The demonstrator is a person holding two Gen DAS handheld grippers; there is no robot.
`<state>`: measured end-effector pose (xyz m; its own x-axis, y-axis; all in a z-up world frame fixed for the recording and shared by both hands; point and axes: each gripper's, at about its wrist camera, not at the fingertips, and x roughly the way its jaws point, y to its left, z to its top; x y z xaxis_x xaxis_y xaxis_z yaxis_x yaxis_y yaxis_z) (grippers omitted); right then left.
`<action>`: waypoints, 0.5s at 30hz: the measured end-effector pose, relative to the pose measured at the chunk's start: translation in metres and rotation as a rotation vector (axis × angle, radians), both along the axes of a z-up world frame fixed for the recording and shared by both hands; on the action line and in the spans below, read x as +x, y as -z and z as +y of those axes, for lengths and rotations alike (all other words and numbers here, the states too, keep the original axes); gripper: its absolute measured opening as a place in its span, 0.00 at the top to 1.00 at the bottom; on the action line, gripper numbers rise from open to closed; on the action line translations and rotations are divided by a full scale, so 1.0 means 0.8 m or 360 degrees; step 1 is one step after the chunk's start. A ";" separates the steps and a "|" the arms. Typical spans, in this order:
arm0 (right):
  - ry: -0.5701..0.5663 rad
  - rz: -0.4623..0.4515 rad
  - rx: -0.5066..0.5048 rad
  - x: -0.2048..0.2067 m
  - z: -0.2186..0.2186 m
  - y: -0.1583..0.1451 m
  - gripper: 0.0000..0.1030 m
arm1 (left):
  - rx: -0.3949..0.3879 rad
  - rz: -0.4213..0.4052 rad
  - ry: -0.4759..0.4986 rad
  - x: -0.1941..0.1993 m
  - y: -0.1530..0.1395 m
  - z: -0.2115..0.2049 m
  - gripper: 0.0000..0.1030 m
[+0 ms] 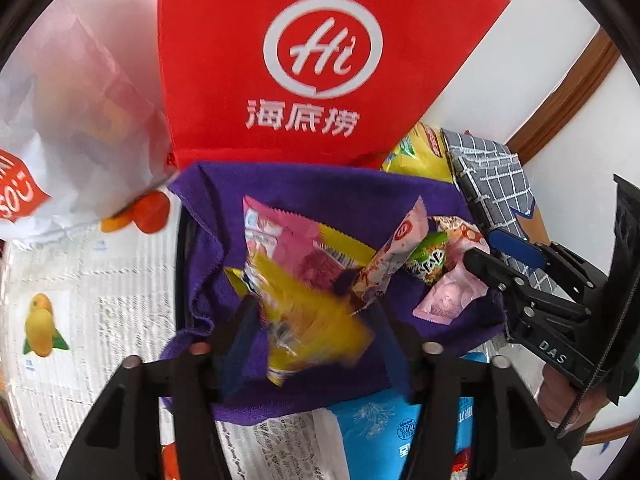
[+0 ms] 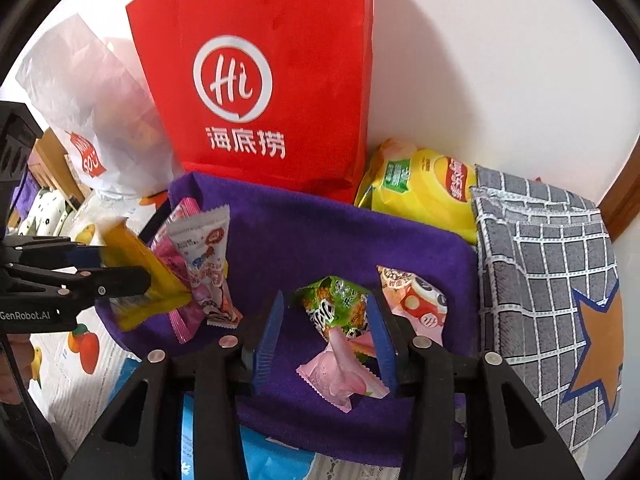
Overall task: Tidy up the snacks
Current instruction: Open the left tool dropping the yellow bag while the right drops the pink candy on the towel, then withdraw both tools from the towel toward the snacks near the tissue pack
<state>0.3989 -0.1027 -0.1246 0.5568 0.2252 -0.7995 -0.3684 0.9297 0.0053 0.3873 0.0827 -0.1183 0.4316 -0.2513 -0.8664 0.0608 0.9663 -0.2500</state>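
On the purple cloth (image 2: 320, 232): loose snack packets.
Left gripper (image 1: 316, 320): clenched on the yellow packet (image 1: 304, 320), lifted; slick film may slip.
Right gripper (image 2: 326, 336): spread, straddling green packet (image 2: 334, 306) and pink packet (image 2: 340, 376); may pinch both.

yellow packet (image 1: 316, 328) motion-blurred, blue pack (image 1: 384, 436) edge-cropped

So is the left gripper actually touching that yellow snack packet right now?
Touching. In the right wrist view, the left gripper has its fingers closed on the yellow snack packet, which sticks out past them above the purple cloth.
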 end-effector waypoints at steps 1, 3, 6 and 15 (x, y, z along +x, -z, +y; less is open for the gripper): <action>0.0001 -0.0012 -0.0004 -0.002 0.000 -0.003 0.52 | 0.0020 -0.0017 -0.0005 -0.002 -0.004 0.000 0.43; 0.0005 -0.0045 -0.0013 -0.008 0.000 -0.011 0.46 | 0.0032 -0.0037 -0.0003 -0.005 -0.011 0.000 0.42; 0.0019 -0.0088 -0.0006 -0.017 -0.002 -0.025 0.43 | 0.0010 -0.0069 0.0002 -0.011 -0.022 0.004 0.41; 0.0118 -0.0187 0.0024 -0.078 -0.019 -0.059 0.39 | -0.0002 -0.0195 0.0020 -0.037 -0.060 -0.001 0.41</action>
